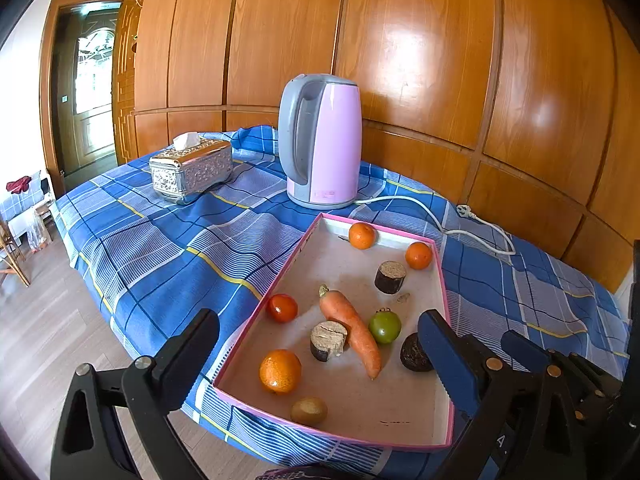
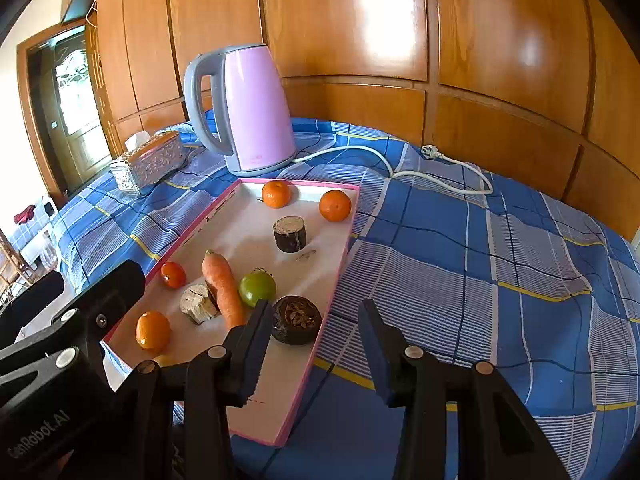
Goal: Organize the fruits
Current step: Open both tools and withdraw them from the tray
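Note:
A pink-rimmed white tray lies on the blue checked cloth. In it are three oranges, a red tomato, a green tomato, a carrot, a kiwi, two dark stubby stem pieces and a dark round fruit. My left gripper hovers wide open over the tray's near end, holding nothing. My right gripper is open above the tray's right rim. Its left finger stands just beside the dark round fruit, with no pad pressing on anything.
A pink kettle stands behind the tray, its white cord and plug trailing right across the cloth. A silver tissue box sits at the back left. The table's edge drops to the floor on the left. A wooden wall closes the back.

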Motion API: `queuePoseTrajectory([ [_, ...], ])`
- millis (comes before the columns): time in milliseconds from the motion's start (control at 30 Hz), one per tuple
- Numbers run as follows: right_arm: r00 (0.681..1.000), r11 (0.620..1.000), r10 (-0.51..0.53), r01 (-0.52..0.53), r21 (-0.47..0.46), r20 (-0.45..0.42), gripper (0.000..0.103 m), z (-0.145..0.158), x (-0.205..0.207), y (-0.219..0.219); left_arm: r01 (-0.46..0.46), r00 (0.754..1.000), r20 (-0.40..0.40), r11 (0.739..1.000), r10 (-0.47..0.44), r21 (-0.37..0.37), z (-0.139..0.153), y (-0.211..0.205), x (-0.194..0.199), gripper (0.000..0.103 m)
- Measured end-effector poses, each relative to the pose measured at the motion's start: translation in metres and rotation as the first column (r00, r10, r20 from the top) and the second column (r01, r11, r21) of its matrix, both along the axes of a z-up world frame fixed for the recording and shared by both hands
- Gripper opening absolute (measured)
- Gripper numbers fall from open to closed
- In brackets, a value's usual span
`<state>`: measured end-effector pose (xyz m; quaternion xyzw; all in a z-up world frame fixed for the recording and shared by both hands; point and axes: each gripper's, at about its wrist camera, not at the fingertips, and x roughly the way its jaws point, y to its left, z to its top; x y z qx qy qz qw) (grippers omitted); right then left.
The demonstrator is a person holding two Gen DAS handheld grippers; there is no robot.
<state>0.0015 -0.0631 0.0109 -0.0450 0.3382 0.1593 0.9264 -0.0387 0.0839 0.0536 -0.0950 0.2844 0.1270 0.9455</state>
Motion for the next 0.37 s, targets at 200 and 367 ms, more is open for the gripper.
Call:
queuePoseTrajectory([
  [200,1.0,1.0,0.001,-0.001,-0.001,-0.002,0.045,-0.001,0.0004,-0.0002,-0.002,1.0,0.008,1.0,0.002,0.002,0.0008,-0.0002,-0.0008,0.1],
  [367,1.0,1.0,0.002,-0.002,0.001,-0.006,0.045,-0.0029,0.0015,-0.0021,0.007,1.0,0.023,1.0,-0.007,-0.009,0.0022,0.0004,-0.0017,0.1],
])
